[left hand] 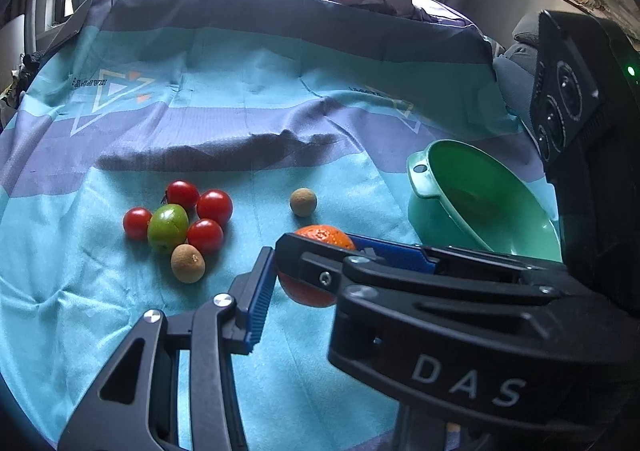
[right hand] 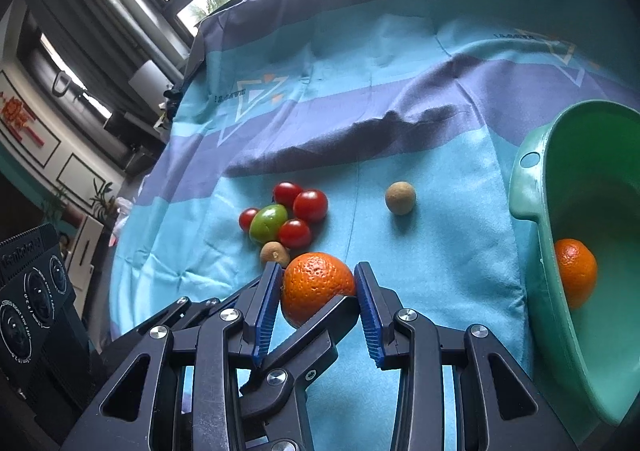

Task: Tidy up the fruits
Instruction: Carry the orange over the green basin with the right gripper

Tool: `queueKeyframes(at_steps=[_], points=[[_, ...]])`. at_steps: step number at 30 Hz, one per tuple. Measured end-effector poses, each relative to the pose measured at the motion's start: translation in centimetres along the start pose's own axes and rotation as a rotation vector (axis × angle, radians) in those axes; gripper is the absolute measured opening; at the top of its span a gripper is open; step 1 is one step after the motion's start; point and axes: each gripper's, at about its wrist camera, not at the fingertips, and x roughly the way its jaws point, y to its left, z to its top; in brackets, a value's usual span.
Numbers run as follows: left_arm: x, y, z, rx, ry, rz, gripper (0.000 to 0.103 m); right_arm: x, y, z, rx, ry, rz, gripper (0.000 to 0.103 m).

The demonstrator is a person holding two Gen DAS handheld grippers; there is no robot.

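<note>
Both hand-held grippers are meeting on one orange (right hand: 316, 285) just above the blue cloth (right hand: 440, 251) — the right hand-held gripper (right hand: 316, 293) is clamping it between its blue pads, and the left hand-held gripper (left hand: 310, 271) is pinching the same fruit crosswise. A second orange (right hand: 576, 271) is lying in the green bowl (right hand: 532, 191); cherry tomatoes (right hand: 310, 205) are sitting well apart.

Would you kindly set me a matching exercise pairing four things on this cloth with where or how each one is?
Things:
1. green fruit
2. bowl
3. right tool
4. far brown fruit

States:
a. shut on the near orange
b. by itself on the cloth
c. among the red tomatoes
d. contains the other orange

Pairs: 1-c, 2-d, 3-a, 4-b.
</note>
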Motion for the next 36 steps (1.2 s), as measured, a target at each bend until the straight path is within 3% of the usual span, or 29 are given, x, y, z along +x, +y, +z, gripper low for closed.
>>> queueKeyframes(at_steps=[15, 36], points=[[-0.4, -2.0, 0.7, 0.031, -0.038, 0.000, 0.042, -2.0, -1.0, 0.3, 0.015, -0.028, 0.003, 0.040], [-1.3, -5.8, 2.3, 0.112, -0.113, -0.048, 0.042, -6.3, -2.3, 1.1, 0.024, -0.137, -0.020, 0.040]])
